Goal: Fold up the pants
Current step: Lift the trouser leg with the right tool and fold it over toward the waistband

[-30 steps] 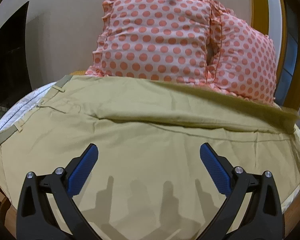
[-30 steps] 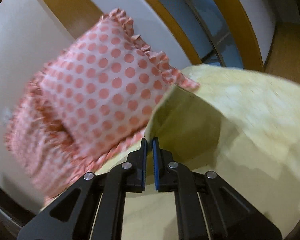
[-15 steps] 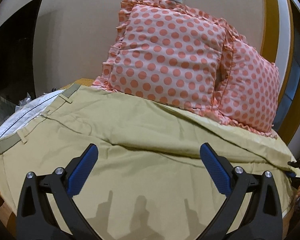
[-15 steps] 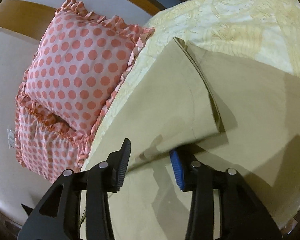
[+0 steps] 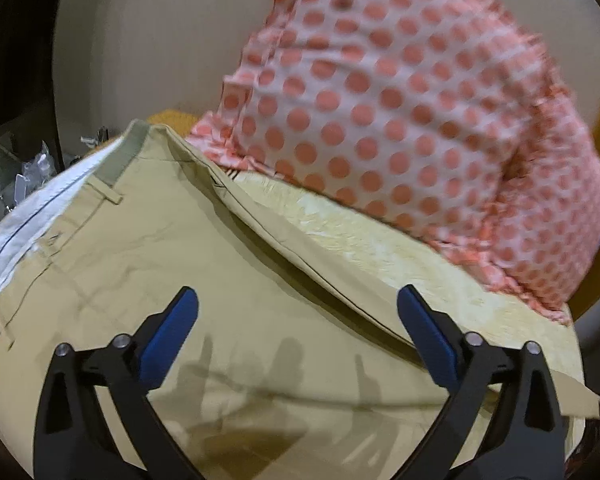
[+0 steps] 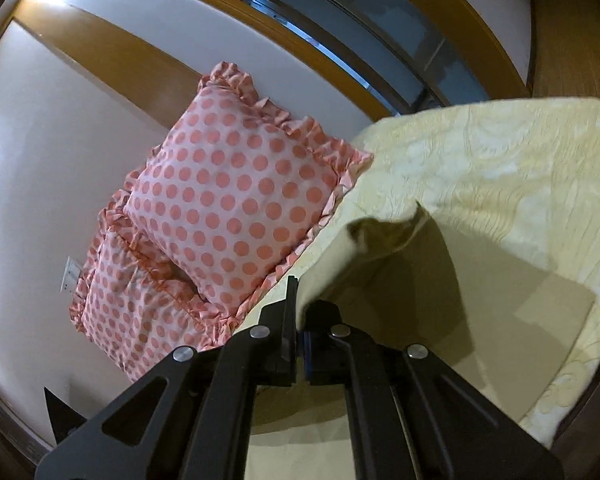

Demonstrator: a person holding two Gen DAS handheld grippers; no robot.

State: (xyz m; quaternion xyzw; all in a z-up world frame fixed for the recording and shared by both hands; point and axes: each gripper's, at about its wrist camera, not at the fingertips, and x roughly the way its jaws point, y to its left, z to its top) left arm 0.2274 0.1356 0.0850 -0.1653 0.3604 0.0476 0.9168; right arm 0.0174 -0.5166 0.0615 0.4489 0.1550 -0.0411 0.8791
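A bed (image 5: 380,240) with a pale yellow quilt, two polka-dot pillows (image 6: 236,200) at its head. One pair of khaki pants (image 5: 220,280) lies spread across it. The left claw (image 5: 296,328) hovers wide open, holding nothing; the right claw (image 6: 300,320) pinches a pant-leg hem, lifted. That thin grip could slip and spoil the fold.

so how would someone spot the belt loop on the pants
Start at the polka-dot pillows on the bed. The khaki pants lie spread in front of them, waistband far left. The belt loop is the short strip crossing the waistband, unlike the long seams nearby.
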